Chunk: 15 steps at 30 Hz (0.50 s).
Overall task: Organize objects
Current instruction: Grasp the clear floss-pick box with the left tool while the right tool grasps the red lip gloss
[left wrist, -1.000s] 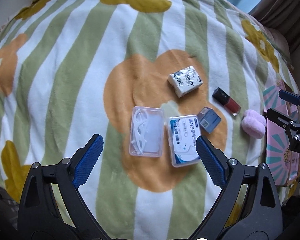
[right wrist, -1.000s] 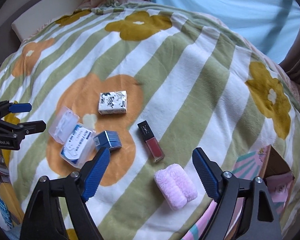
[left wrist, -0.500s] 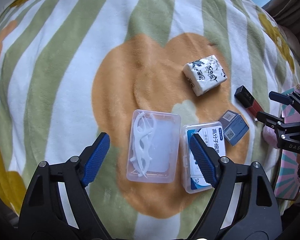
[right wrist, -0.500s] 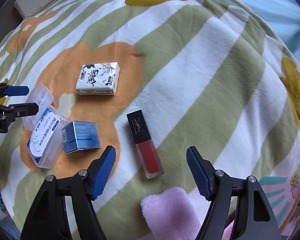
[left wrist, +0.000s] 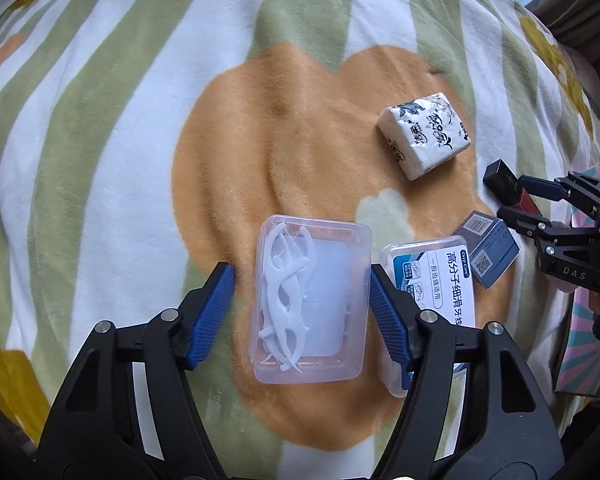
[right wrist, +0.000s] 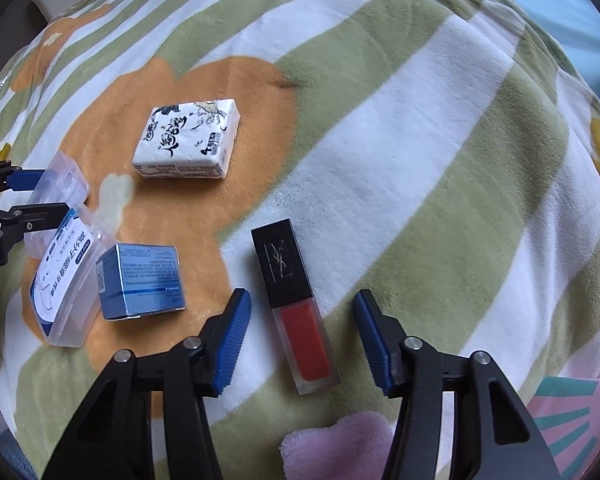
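While both grippers close, each straddles its own item on the striped fleece blanket [left wrist: 100,160].
The left gripper [left wrist: 302,312] has its fingers apart around the clear floss-pick box [left wrist: 320,300], the right pad near touching; the right gripper [right wrist: 300,338] brackets the lipstick [right wrist: 296,308], pads clear. Both should centre first: the thin plastic flexes, and the smooth glassy tube may slip on the plush.

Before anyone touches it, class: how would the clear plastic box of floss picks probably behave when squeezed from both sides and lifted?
The clear plastic box looks thin-walled, so it may flex between the closing left gripper pads. It holds only a few floss picks, so it is probably very light. Its smooth sides could slip, and the loose picks would likely slide if it tilts.
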Tool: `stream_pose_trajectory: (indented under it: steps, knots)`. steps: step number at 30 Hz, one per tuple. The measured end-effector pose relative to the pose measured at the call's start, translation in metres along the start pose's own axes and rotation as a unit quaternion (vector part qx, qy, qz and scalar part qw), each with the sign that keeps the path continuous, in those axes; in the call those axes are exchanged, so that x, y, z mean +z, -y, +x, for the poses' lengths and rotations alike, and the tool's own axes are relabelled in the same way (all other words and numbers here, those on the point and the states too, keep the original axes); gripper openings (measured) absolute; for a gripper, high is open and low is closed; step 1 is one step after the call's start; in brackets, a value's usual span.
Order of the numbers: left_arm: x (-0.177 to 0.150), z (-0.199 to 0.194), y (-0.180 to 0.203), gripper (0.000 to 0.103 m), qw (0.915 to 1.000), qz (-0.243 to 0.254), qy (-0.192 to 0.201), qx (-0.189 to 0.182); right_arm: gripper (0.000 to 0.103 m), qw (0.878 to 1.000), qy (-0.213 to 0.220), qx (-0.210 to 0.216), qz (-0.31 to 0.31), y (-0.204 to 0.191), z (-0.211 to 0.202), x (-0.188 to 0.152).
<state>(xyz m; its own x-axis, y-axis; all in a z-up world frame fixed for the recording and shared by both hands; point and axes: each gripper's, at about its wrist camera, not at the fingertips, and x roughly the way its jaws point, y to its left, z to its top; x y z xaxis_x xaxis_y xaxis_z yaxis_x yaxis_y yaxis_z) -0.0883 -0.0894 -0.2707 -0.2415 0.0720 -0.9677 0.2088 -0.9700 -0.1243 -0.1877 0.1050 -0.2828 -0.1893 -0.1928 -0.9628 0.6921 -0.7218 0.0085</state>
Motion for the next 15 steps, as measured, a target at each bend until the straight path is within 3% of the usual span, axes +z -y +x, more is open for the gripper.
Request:
stream_pose_trajectory:
  steps: [3, 6, 15]
  knots:
    - [-0.001, 0.002, 0.004, 0.054, 0.9999, 0.014, 0.001, 0.001, 0.036, 1.0, 0.003, -0.003, -0.004, -0.002, 0.0, 0.0]
    - [-0.001, 0.001, 0.007, 0.052, 0.9997, 0.023, 0.003, 0.002, 0.025, 1.0, 0.006, -0.002, -0.002, -0.002, -0.002, 0.0]
    - [0.0, -0.014, 0.001, 0.052, 0.9998, 0.005, 0.014, -0.012, 0.02, 1.0, 0.009, -0.005, 0.022, 0.002, -0.017, -0.007]
